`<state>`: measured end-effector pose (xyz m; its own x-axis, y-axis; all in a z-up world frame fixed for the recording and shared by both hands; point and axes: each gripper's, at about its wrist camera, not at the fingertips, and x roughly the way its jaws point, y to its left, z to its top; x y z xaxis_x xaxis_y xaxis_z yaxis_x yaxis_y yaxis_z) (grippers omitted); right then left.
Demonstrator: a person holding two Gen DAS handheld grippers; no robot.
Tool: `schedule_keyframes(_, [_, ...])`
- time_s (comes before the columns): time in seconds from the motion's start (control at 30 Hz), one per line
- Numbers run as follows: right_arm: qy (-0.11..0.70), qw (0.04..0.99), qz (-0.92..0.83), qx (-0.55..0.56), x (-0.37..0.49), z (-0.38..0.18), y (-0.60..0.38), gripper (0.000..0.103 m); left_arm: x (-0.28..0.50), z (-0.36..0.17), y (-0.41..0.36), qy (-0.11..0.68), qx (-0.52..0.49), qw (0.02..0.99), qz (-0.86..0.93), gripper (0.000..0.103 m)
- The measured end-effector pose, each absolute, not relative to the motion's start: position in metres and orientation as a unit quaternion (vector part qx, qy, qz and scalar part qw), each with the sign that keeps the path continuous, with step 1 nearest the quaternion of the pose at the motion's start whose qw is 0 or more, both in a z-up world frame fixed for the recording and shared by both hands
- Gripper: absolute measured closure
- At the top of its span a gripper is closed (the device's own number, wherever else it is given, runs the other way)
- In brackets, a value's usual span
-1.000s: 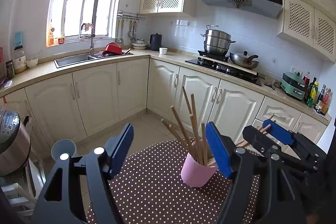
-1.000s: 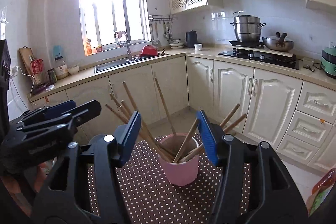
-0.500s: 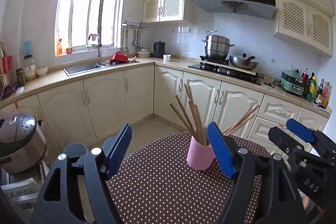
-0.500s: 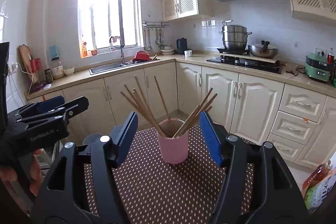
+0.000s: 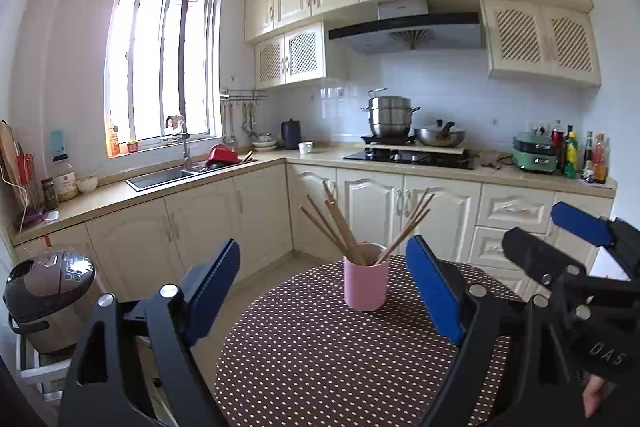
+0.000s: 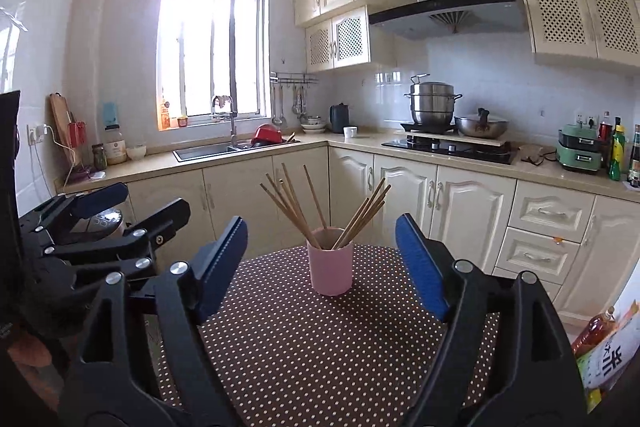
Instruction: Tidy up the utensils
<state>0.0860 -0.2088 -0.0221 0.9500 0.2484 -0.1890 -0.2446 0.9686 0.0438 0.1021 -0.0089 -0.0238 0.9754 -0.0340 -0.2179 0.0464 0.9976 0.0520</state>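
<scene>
A pink cup stands upright on the far part of a round table covered with a brown, white-dotted cloth. Wooden chopsticks stand in the cup in two fans, one bunch leaning left, the other leaning right, their upper ends well above the rim.

The left tool hovers over the near side of the table, its blue pads apart and its jaws opening. Nothing is between the pads; the cup shows in the gap but sits farther off, well clear of them. The right tool hangs the same way, jaws opening, blue pads wide and free of anything, the cup again beyond them and untouched.

Each tool shows in the other's view: the right tool at the right edge of the left wrist view, with a fingertip of the person's hand below it; the left tool at the left edge of the right wrist view.

Behind the table run cream cabinets, a sink under a window, and a hob with a steel pot. A rice cooker stands low on the left.
</scene>
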Motion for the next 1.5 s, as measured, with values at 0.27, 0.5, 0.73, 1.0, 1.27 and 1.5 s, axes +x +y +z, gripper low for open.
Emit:
schedule_keyframes(0.27, [0.079, 0.989, 0.124, 0.005, 0.058, -0.018, -0.203, 0.025, 0.074, -0.02, -0.006, 0.088, 0.017, 0.996, -0.014, 0.019])
schedule_keyframes(0.5, [0.071, 0.99, 0.124, -0.004, 0.05, -0.017, -0.199, 0.025, 0.068, -0.018, -0.003, 0.081, 0.015, 0.997, -0.008, 0.019])
schedule_keyframes(0.73, [0.069, 0.99, 0.124, -0.007, 0.049, -0.017, -0.2, 0.025, 0.07, -0.019, -0.003, 0.078, 0.014, 0.997, -0.007, 0.019])
schedule_keyframes(1.0, [0.073, 0.99, 0.124, -0.006, 0.05, -0.019, -0.201, 0.025, 0.073, -0.021, -0.003, 0.08, 0.02, 0.997, -0.009, 0.019])
schedule_keyframes(1.27, [0.077, 0.989, 0.123, -0.001, 0.05, -0.02, -0.204, 0.025, 0.076, -0.021, -0.003, 0.081, 0.021, 0.996, -0.01, 0.019])
schedule_keyframes(1.5, [0.079, 0.989, 0.124, 0.002, 0.05, -0.019, -0.203, 0.025, 0.077, -0.02, -0.004, 0.081, 0.023, 0.996, -0.009, 0.019])
